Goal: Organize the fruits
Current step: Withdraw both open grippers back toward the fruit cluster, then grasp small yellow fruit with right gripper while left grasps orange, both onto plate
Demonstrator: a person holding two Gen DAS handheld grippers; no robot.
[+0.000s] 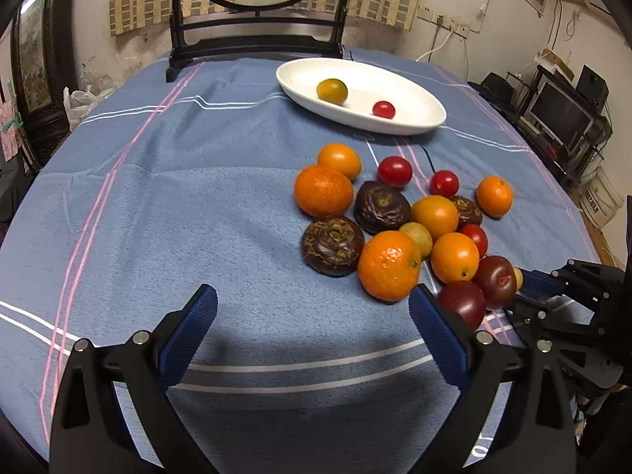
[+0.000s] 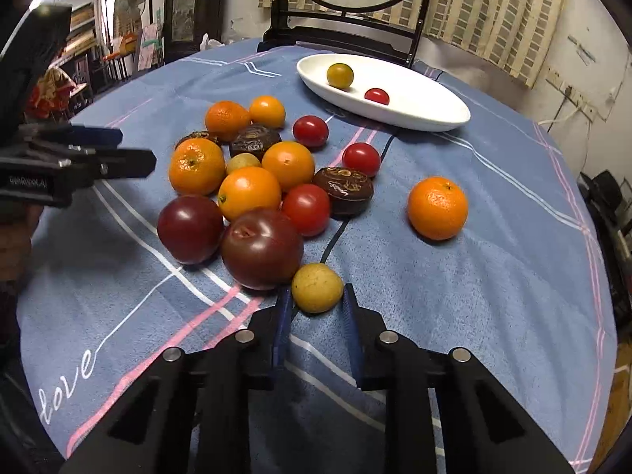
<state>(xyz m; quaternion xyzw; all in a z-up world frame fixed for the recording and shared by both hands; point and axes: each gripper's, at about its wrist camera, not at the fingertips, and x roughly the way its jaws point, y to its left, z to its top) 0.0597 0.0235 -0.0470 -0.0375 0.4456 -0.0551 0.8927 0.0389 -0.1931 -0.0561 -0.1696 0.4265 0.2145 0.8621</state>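
A pile of fruit lies on the blue cloth: oranges (image 1: 389,265), red tomatoes (image 1: 394,171), dark plums (image 2: 261,248) and brown water chestnuts (image 1: 332,245). A white oval dish (image 1: 410,118) at the back holds a yellow-green fruit (image 1: 332,91) and a small red tomato (image 1: 383,110). My left gripper (image 1: 314,302) is open and empty, just left of the pile. My right gripper (image 2: 317,296) has closed its blue pads on a small yellow fruit (image 2: 317,287) at the near edge of the pile. The dish also shows in the right wrist view (image 2: 434,118).
A dark wooden stand with a round painted screen (image 1: 256,19) stands behind the dish. One orange (image 2: 437,208) lies apart to the right of the pile. The table edge curves round on both sides. Shelves and a monitor (image 1: 561,114) are off to the right.
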